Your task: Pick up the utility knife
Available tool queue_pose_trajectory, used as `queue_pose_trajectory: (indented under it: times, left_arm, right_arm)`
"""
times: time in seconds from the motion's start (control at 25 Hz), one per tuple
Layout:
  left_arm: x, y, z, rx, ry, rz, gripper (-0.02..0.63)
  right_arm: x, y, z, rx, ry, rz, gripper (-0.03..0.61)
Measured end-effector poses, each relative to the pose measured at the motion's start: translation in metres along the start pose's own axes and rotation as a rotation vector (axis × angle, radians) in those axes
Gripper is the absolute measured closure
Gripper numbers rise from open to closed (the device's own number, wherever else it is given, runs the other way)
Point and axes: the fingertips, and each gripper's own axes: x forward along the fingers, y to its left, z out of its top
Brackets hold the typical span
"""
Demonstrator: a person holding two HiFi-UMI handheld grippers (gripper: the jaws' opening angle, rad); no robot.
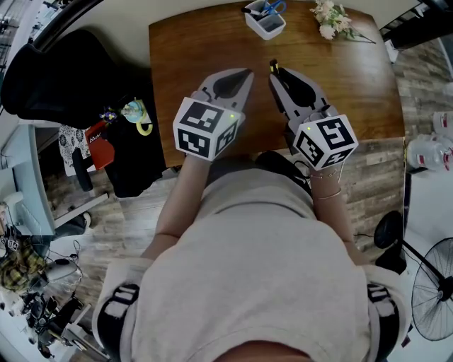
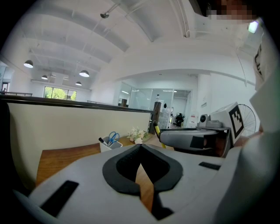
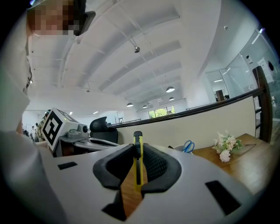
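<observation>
We stood at the near edge of the counter with both forearms stretched forward from the body. The left forearm and the right forearm ran out to the marker cubes, the left cube and the right cube. The two tools lay side by side over the wood, pointing away from us. Their tips angled in toward each other, near but not touching.

The left tongs were clenched on nothing. In the left gripper view the left tongs' dark pads met at the tip, and only bare wood showed through the narrow wedge behind them. They pointed slightly downward across the counter.

The right tongs were grasping the knife. In the right gripper view the right tongs pressed their ribbed pads against both flat sides of the knife. It stood on edge, yellow with a black strip, and its black end poked out past the pad tips. These tongs sat close to level, and the knife looked clear of the wood beneath it. The left gripper view showed the same yellow end of the knife sticking out ahead of the neighbouring tool.

Farther back on the counter stood a cup holding scissors and a pen. Flowers lay toward the far right corner. A black chair stood off to the left of the counter.
</observation>
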Motion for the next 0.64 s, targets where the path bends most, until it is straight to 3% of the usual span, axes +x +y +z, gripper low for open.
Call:
queue_pose_trajectory:
  times: [0.64]
  left_arm:
    - [0.002,-0.0071,0.0003,-0.006,0.001,-0.016,0.601]
  right_arm:
    - [-0.0045,-0.0047,0.0026,0.009,-0.005,-0.007,0.503]
